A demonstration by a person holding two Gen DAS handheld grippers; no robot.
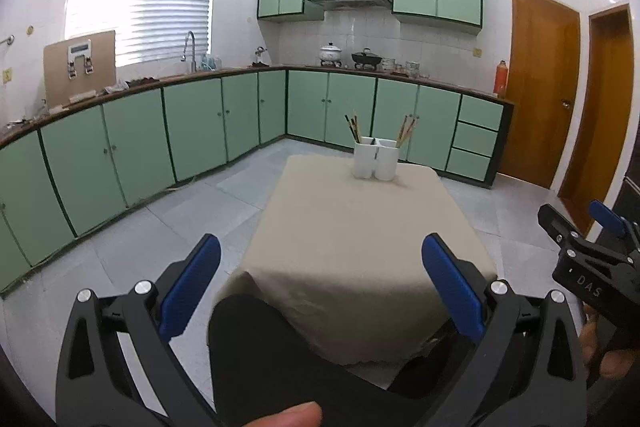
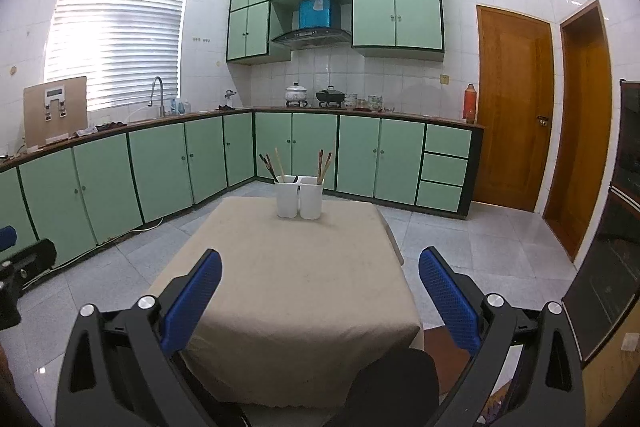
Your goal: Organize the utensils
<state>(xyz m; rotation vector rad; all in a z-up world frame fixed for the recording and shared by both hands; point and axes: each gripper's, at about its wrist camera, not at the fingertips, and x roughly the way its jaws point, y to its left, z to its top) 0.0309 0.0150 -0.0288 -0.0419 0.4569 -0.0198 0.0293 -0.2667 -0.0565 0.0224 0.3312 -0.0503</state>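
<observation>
both wrist cams sit low at the near end of the cloth-covered table [image 1: 360,227], looking forward across it toward the kitchen cabinets [image 2: 160,167], left cam offset left, right cam more centered, both share the white utensil holder [image 2: 299,202] far off

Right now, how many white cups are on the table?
2. The left white cup and the right white cup stand touching side by side at the far edge of the cloth-covered table, each holding chopsticks. Nothing seems hidden behind them.

Green cabinets [image 2: 160,167], wooden doors [image 2: 514,107] — perhaps thermos [image 2: 470,103]
</observation>
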